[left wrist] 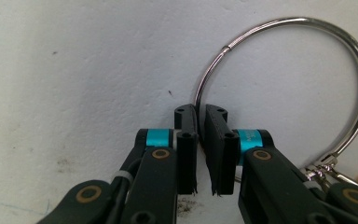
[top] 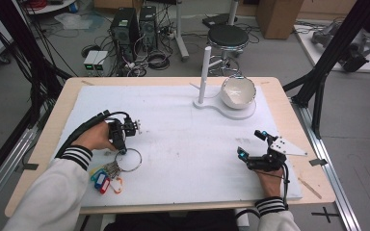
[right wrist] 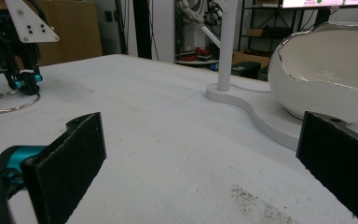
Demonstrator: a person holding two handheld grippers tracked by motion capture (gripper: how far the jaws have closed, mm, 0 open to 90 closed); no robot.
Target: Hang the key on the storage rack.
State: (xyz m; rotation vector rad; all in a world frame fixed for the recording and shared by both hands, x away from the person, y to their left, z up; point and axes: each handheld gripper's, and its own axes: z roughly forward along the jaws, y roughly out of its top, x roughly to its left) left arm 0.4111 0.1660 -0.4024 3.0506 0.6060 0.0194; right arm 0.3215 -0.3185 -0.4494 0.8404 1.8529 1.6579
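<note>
**Left jaws clamped on the key ring, right jaws spread wide**

The left gripper [top: 121, 144] stands at the left side of the white counter [top: 188, 144], pointing down. Its jaws are clenched on the wire of the large metal ring [left wrist: 307, 70]; in the left gripper view the thin wire passes between the two black pads [left wrist: 186, 140] and the pads press on it from both sides. No earlier moment is used here, so only the present grip is told.

The ring lies flat on the counter, near the front left part of it. In the high view the ring [top: 129, 160] is just in front of the left hand [top: 96, 137]. At the near side of the ring a bunch of keys and coloured tags [top: 107, 178] is attached; blue, red and orange-white tags are seen, spread on the counter toward the person's sleeve.

The right gripper [top: 255, 149] is at the right side of the counter, well apart from the ring. Its jaws are released and stand wide; in the right gripper view nothing is between them, only the bare counter surface. Farther behind, on the far part of the counter, a white stand [top: 203, 77] with an upright post rises from a flat base, and a white bowl [top: 238, 92] with a broken-looking rim sits on that base beside the post.
</note>
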